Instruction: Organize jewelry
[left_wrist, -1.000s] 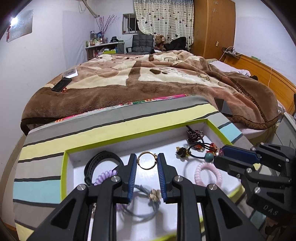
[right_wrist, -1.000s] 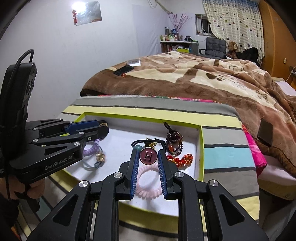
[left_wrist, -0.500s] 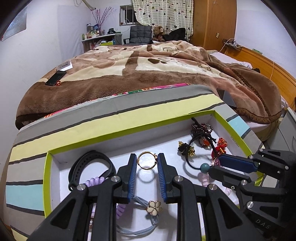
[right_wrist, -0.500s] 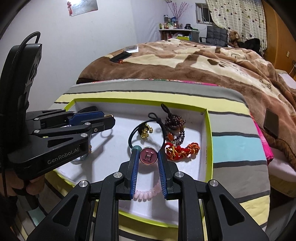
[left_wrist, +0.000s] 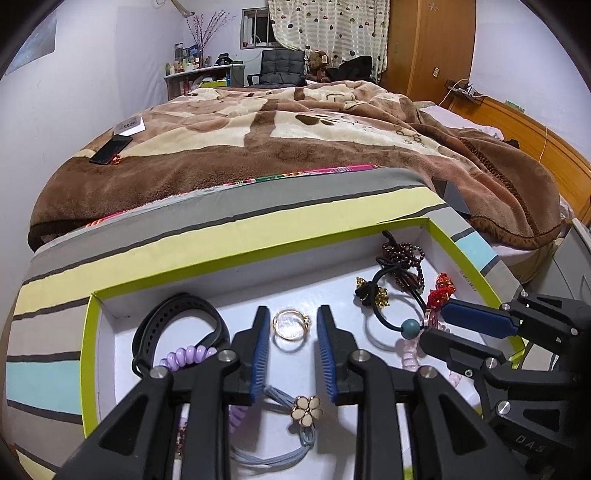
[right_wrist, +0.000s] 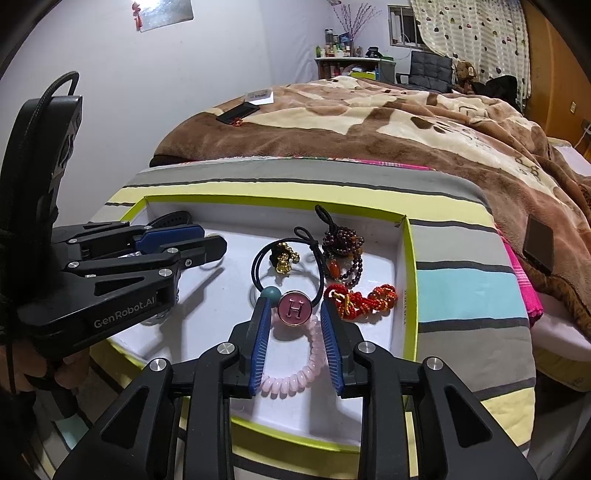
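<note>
Over the tray, mid-frame in both views, I should back each set of tongs straight up so nothing snags. My left tongs stand parted, the ring lying loose between their tips, touching neither. My right tongs are likewise parted around the pink H charm, lower centre, apparently resting on the pink coil.
</note>
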